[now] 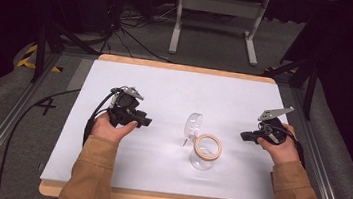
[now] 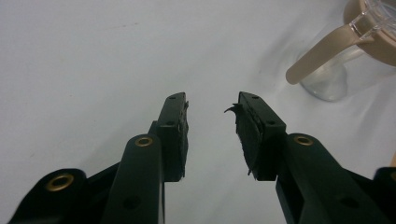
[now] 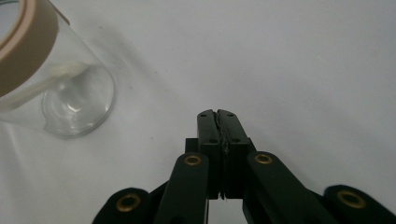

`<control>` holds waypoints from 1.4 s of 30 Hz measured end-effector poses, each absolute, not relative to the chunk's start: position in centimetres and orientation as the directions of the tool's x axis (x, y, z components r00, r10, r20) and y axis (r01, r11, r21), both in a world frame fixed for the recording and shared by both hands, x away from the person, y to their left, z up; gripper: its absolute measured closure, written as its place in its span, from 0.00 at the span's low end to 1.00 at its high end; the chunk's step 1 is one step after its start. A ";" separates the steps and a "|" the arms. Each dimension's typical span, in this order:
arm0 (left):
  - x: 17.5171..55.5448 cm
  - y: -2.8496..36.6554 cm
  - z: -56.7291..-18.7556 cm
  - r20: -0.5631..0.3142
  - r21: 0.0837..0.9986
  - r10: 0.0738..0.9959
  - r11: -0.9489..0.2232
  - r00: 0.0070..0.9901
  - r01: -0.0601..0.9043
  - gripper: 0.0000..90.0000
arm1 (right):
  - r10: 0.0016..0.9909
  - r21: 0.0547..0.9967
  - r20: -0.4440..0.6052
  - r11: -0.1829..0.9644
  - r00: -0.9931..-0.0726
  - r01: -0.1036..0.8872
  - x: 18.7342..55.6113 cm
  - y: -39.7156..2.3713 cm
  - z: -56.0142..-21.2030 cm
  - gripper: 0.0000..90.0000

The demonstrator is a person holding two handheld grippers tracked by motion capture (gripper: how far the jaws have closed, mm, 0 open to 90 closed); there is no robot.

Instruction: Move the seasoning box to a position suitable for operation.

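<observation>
- A clear glass jar (image 1: 203, 155) stands upright on the white table (image 1: 175, 89), between the two grippers and a little nearer the person than either of them.
- A tan ring (image 1: 208, 146) runs round the jar's mouth; a clear hinged lid (image 1: 193, 124) is tipped back and stands open on the far side of the mouth.
- In the left gripper view the jar (image 2: 336, 74) sits ahead and to the right of the jaws, well apart from them — a tan strap or tab (image 2: 322, 53) slants down from its rim.
- In the right gripper view the jar (image 3: 56, 88) sits ahead and to the left of the jaws, its tan ring (image 3: 28, 42) cut off by the frame; something pale lies inside the glass, but what it is cannot be told.
- The left gripper (image 1: 143, 121) is held in the person's left hand (image 1: 113, 128), pointing toward the jar. Its jaws stand apart with bare table showing between them, and the pad on one is frayed along its edge (image 2: 240, 128).
- The right gripper (image 1: 247, 135) is held in the person's right hand (image 1: 279, 149), pointing back toward the jar. Its jaws are pressed together with nothing between them — clear in its own view (image 3: 217, 114).
- Both grippers are clear of the jar, touching nothing but the hands that hold them.
- Tan sleeves (image 1: 88, 175) cover both forearms.
- Beyond the table's far edge lie a grey floor, black cables (image 1: 137, 29) and a pale metal stand (image 1: 219, 14).
</observation>
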State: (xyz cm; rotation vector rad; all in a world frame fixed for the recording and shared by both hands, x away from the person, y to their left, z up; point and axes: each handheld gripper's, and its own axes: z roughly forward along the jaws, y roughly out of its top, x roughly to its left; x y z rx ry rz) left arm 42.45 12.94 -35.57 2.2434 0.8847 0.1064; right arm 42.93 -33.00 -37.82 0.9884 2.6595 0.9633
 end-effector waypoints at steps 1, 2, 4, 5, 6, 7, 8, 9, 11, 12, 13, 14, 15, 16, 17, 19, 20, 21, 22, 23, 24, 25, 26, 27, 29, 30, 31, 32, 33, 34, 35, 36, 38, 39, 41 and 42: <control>42.4 12.8 -35.5 -0.167 0.647 0.624 -0.515 0.763 0.563 0.70 | 0.629 0.615 0.082 0.578 -0.773 0.536 42.9 -33.0 -37.8 1.00; 42.3 12.7 -35.5 -0.172 0.653 0.624 -0.507 0.762 0.563 0.69 | 0.621 0.620 0.096 0.573 -0.778 0.535 42.9 -32.8 -37.8 1.00; 42.1 12.7 -35.2 -0.171 0.650 0.619 -0.514 0.767 0.560 0.69 | 0.604 0.629 0.106 0.575 -0.790 0.523 42.8 -32.4 -37.8 1.00; 42.1 12.6 -35.0 -0.169 0.647 0.615 -0.521 0.771 0.557 0.69 | 0.595 0.634 0.115 0.572 -0.795 0.520 42.7 -32.3 -37.8 1.00; 41.9 12.5 -34.8 -0.172 0.649 0.611 -0.520 0.773 0.555 0.68 | 0.589 0.637 0.120 0.572 -0.799 0.517 42.6 -32.1 -37.8 1.00; 41.9 12.5 -34.8 -0.172 0.649 0.611 -0.520 0.773 0.555 0.68 | 0.581 0.639 0.122 0.574 -0.805 0.512 42.6 -31.9 -37.7 1.00; 41.8 12.4 -34.6 -0.171 0.655 0.605 -0.520 0.778 0.548 0.68 | 0.581 0.639 0.122 0.574 -0.805 0.512 42.6 -31.9 -37.7 1.00; 41.7 12.3 -34.4 -0.174 0.660 0.600 -0.517 0.781 0.544 0.67 | 0.573 0.642 0.120 0.578 -0.811 0.503 42.5 -31.7 -37.8 1.00; 41.4 12.1 -34.0 -0.181 0.664 0.590 -0.517 0.787 0.540 0.66 | 0.552 0.639 0.132 0.588 -0.824 0.496 42.4 -30.9 -37.9 1.00; 41.4 12.1 -34.0 -0.181 0.664 0.590 -0.517 0.787 0.540 0.65 | 0.552 0.639 0.132 0.588 -0.824 0.496 42.4 -30.9 -37.9 1.00; 41.2 12.0 -33.8 -0.177 0.665 0.587 -0.521 0.790 0.536 0.65 | 0.546 0.639 0.133 0.591 -0.827 0.492 42.4 -30.7 -37.9 1.00; 41.1 11.9 -33.6 -0.176 0.662 0.583 -0.526 0.793 0.534 0.65 | 0.537 0.638 0.135 0.596 -0.833 0.487 42.3 -30.3 -38.0 1.00; 41.0 11.8 -33.5 -0.176 0.662 0.578 -0.529 0.797 0.530 0.65 | 0.528 0.639 0.134 0.601 -0.839 0.480 42.3 -30.1 -38.1 1.00; 40.9 11.6 -33.3 -0.174 0.663 0.575 -0.532 0.800 0.527 0.65 | 0.518 0.639 0.140 0.604 -0.844 0.476 42.2 -29.8 -38.2 1.00; 40.7 11.5 -33.1 -0.173 0.666 0.571 -0.533 0.803 0.522 0.64 | 0.511 0.637 0.139 0.610 -0.849 0.471 42.2 -29.5 -38.2 1.00; 40.4 11.2 -32.8 -0.176 0.672 0.565 -0.530 0.807 0.517 0.64 | 0.492 0.633 0.144 0.621 -0.858 0.462 42.1 -28.8 -38.4 1.00; 40.2 11.1 -32.5 -0.167 0.673 0.554 -0.541 0.816 0.505 0.64 | 0.486 0.632 0.149 0.623 -0.861 0.461 42.1 -28.6 -38.5 1.00; 40.1 10.9 -32.4 -0.170 0.675 0.554 -0.538 0.815 0.506 0.64 | 0.477 0.630 0.150 0.629 -0.866 0.455 42.1 -28.2 -38.7 1.00; 40.0 10.9 -32.3 -0.165 0.672 0.548 -0.547 0.820 0.500 0.63 | 0.474 0.627 0.150 0.633 -0.868 0.454 42.1 -28.1 -38.9 1.00; 39.9 10.7 -32.3 -0.162 0.677 0.546 -0.544 0.822 0.495 0.63 | 0.474 0.622 0.152 0.636 -0.867 0.456 42.1 -27.9 -39.0 1.00; 39.8 10.7 -32.2 -0.160 0.677 0.542 -0.548 0.825 0.491 0.63 | 0.473 0.618 0.158 0.637 -0.867 0.460 42.2 -27.7 -39.3 1.00; 39.7 10.6 -32.1 -0.160 0.675 0.544 -0.548 0.824 0.493 0.63 | 0.465 0.617 0.163 0.640 -0.870 0.458 42.2 -27.6 -39.5 1.00; 39.7 10.6 -32.0 -0.156 0.673 0.539 -0.555 0.828 0.488 0.63 | 0.457 0.616 0.169 0.643 -0.873 0.455 42.2 -27.4 -39.6 1.00; 39.6 10.4 -32.1 -0.160 0.680 0.542 -0.546 0.825 0.490 0.63 | 0.451 0.616 0.174 0.644 -0.875 0.454 42.1 -27.3 -39.7 1.00; 39.6 10.4 -32.0 -0.159 0.677 0.539 -0.550 0.827 0.489 0.63 | 0.440 0.617 0.176 0.648 -0.881 0.447 42.1 -27.1 -39.8 1.00; 39.6 10.4 -32.0 -0.158 0.677 0.539 -0.551 0.827 0.488 0.63 | 0.430 0.616 0.181 0.652 -0.884 0.443 42.0 -26.9 -39.8 1.00; 39.6 10.4 -32.0 -0.157 0.676 0.539 -0.552 0.828 0.488 0.63 | 0.424 0.617 0.180 0.654 -0.888 0.438 42.0 -26.7 -39.9 1.00; 39.6 10.4 -32.0 -0.158 0.675 0.539 -0.553 0.828 0.489 0.63 | 0.428 0.609 0.175 0.660 -0.887 0.439 42.0 -26.6 -40.0 1.00; 39.6 10.4 -32.0 -0.158 0.675 0.540 -0.552 0.827 0.489 0.63 | 0.427 0.606 0.177 0.663 -0.887 0.440 42.0 -26.6 -40.1 1.00; 39.6 10.4 -32.0 -0.158 0.675 0.539 -0.552 0.827 0.489 0.63 | 0.426 0.606 0.175 0.664 -0.887 0.439 42.0 -26.6 -40.1 1.00; 39.6 10.3 -32.0 -0.158 0.676 0.539 -0.552 0.827 0.489 0.63 | 0.426 0.603 0.176 0.666 -0.888 0.439 42.0 -26.6 -40.1 1.00; 39.6 10.3 -32.0 -0.157 0.675 0.539 -0.553 0.828 0.488 0.63 | 0.426 0.600 0.176 0.668 -0.888 0.439 42.0 -26.6 -40.1 1.00; 39.6 10.3 -32.0 -0.150 0.677 0.535 -0.558 0.832 0.480 0.63 | 0.425 0.598 0.176 0.670 -0.888 0.439 41.9 -26.6 -40.1 1.00; 39.6 10.2 -31.9 -0.148 0.678 0.532 -0.559 0.834 0.477 0.63 | 0.422 0.595 0.175 0.675 -0.890 0.437 41.9 -26.5 -40.1 1.00; 39.6 10.2 -31.9 -0.146 0.679 0.533 -0.559 0.833 0.476 0.63 | 0.413 0.590 0.174 0.683 -0.894 0.431 41.7 -26.5 -40.0 1.00; 39.6 10.1 -31.9 -0.151 0.682 0.535 -0.552 0.831 0.479 0.63 | 0.412 0.586 0.178 0.685 -0.894 0.432 41.6 -26.4 -39.9 1.00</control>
